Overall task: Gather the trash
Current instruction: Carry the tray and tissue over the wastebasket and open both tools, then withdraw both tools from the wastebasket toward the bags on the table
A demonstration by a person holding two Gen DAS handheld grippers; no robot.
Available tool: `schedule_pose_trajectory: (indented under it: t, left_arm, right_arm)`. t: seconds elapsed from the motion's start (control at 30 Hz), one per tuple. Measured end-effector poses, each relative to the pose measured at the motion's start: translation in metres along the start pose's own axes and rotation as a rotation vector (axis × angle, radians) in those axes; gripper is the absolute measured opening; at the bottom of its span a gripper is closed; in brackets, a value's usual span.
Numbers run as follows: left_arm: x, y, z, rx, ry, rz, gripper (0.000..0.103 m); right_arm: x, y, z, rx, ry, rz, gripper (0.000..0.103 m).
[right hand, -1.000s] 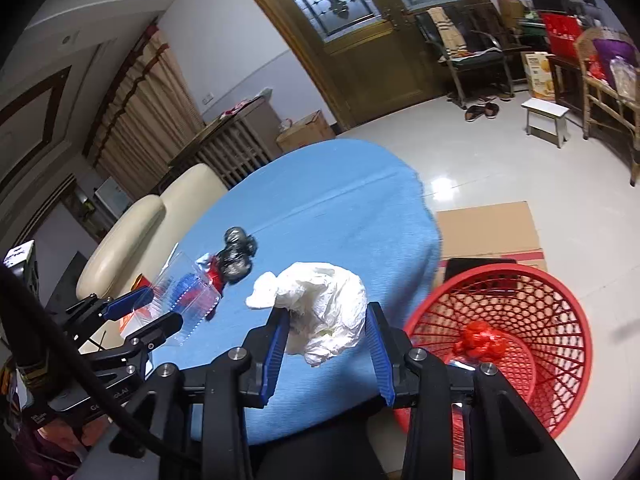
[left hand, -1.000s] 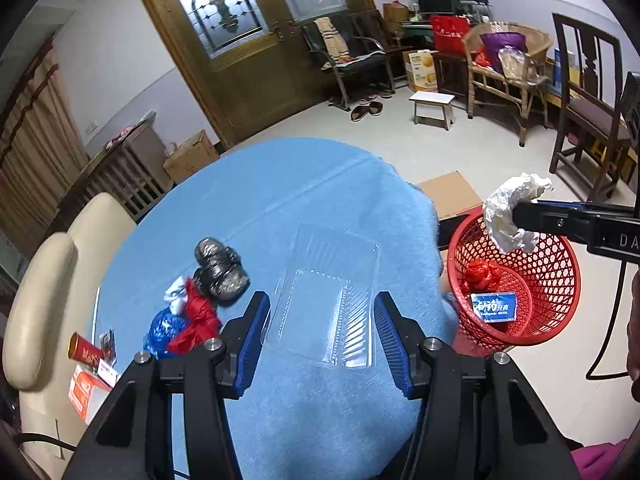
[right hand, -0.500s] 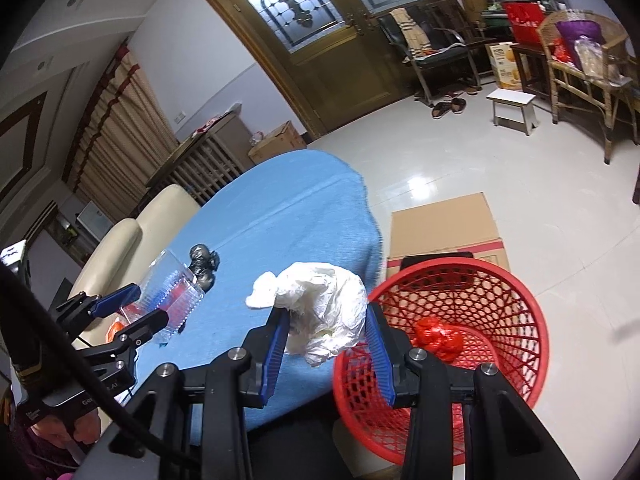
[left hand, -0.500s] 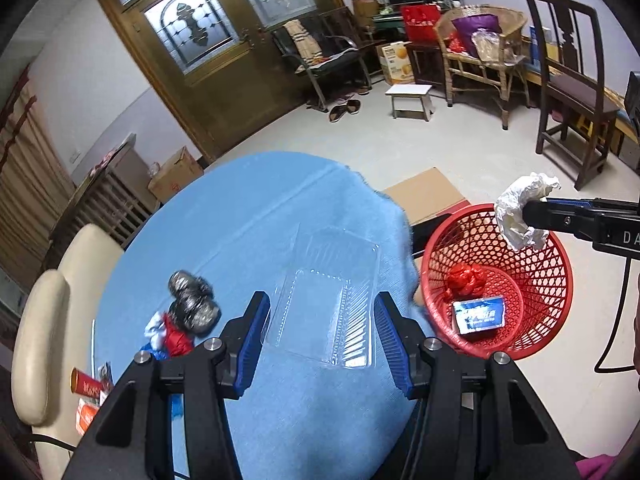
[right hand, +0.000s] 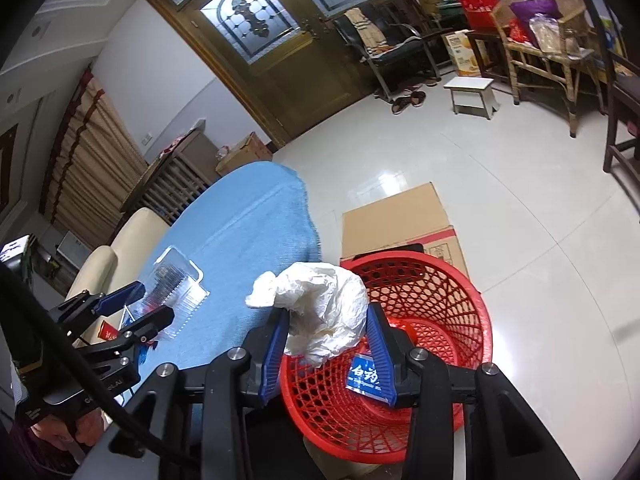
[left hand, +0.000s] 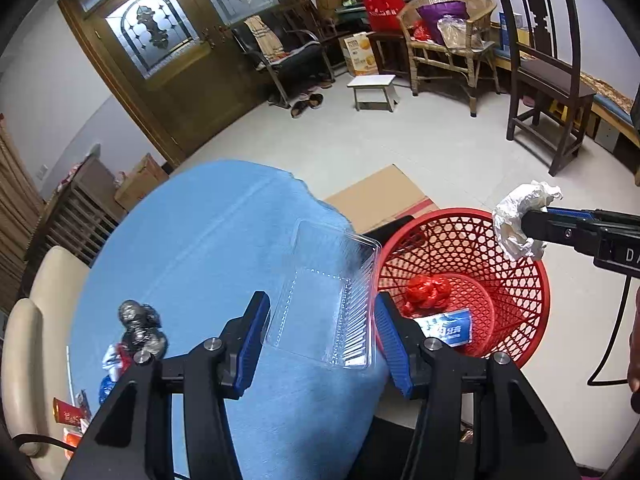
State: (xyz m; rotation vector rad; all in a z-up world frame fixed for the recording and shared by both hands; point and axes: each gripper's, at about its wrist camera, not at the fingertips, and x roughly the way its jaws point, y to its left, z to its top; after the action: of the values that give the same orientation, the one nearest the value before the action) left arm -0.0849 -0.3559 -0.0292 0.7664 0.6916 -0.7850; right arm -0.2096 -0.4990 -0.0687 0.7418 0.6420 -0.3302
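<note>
Far left on blue cloth [left hand: 208, 240]: foil ball [left hand: 140, 326] and wrappers [left hand: 114, 364]. Left gripper [left hand: 320, 320], closed on clear tray [left hand: 332, 300], held above cloth edge beside basket. Red basket [left hand: 516, 304] on floor, with red bag [left hand: 428, 292] and blue packet [left hand: 448, 330] inside. Right gripper [right hand: 326, 340], clamped on white wad [right hand: 320, 312], held over basket rim [right hand: 460, 280].

Round table [left hand: 208, 240] under a blue cloth, with a dark foil wad [left hand: 140, 326] and red, white and blue wrappers [left hand: 114, 364] heaped near its left edge. Pale tiled floor [right hand: 520, 184] beside it, bearing a red basket [right hand: 456, 296], flat cardboard [right hand: 396, 220] (touching the basket's far rim), a white stool [left hand: 372, 86] and slippers [left hand: 306, 101].
</note>
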Motion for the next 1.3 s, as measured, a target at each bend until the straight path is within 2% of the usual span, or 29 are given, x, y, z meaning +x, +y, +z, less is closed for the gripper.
schedule_pose_trajectory:
  t: [0.2, 0.4, 0.53, 0.67, 0.97, 1.07, 1.3]
  left_arm:
    - [0.020, -0.008, 0.002, -0.025, 0.036, -0.118, 0.056]
    - [0.043, -0.019, -0.001, -0.065, 0.100, -0.315, 0.058]
    - [0.049, -0.026, -0.005, -0.069, 0.120, -0.357, 0.058]
    - [0.049, -0.024, -0.008, -0.077, 0.122, -0.371, 0.059]
    - [0.037, 0.004, -0.014, -0.145, 0.088, -0.383, 0.060]
    - [0.029, 0.022, -0.029, -0.176, 0.080, -0.356, 0.060]
    - [0.010, 0.078, -0.082, -0.300, 0.084, -0.219, 0.060]
  right_arm:
    - [0.007, -0.008, -0.005, 0.026, 0.028, -0.021, 0.044]
    - [0.014, -0.020, -0.010, 0.060, 0.058, -0.054, 0.045]
    - [0.019, -0.027, -0.012, 0.101, 0.099, -0.060, 0.051]
    - [0.022, -0.028, -0.014, 0.104, 0.118, -0.067, 0.059]
    - [0.022, -0.011, -0.013, 0.076, 0.120, -0.064, 0.059]
    - [0.022, -0.002, -0.010, 0.057, 0.112, -0.058, 0.059]
    - [0.037, 0.037, -0.007, -0.006, 0.133, -0.003, 0.059]
